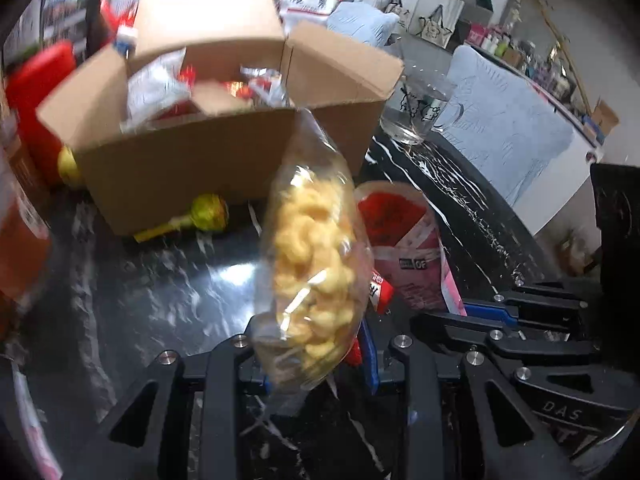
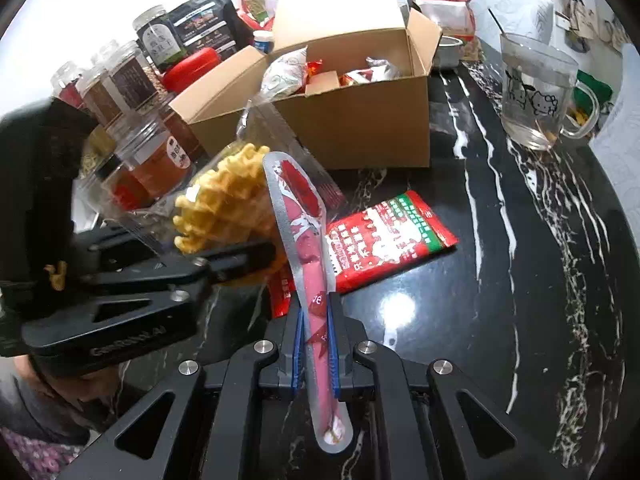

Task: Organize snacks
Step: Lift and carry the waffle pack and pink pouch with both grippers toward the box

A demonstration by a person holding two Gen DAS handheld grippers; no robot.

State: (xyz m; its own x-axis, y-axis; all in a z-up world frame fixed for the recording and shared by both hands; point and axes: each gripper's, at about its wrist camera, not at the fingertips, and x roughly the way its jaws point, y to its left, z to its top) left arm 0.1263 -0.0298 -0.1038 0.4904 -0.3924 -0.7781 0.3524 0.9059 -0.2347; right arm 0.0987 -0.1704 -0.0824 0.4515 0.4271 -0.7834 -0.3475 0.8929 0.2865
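Left gripper (image 1: 316, 364) clamps a waffle bag (image 1: 316, 264) before the open box (image 1: 224, 168); right gripper (image 2: 316, 344) pinches a sausage (image 2: 310, 264). Bare worktop (image 2: 520, 280) lies rightward.

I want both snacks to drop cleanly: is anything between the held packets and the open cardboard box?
Nothing visible blocks the way. The left gripper holds the bag of yellow puffs and the right gripper holds the sausage stick, both in front of the cardboard box, whose flaps stand open. It already holds packets.
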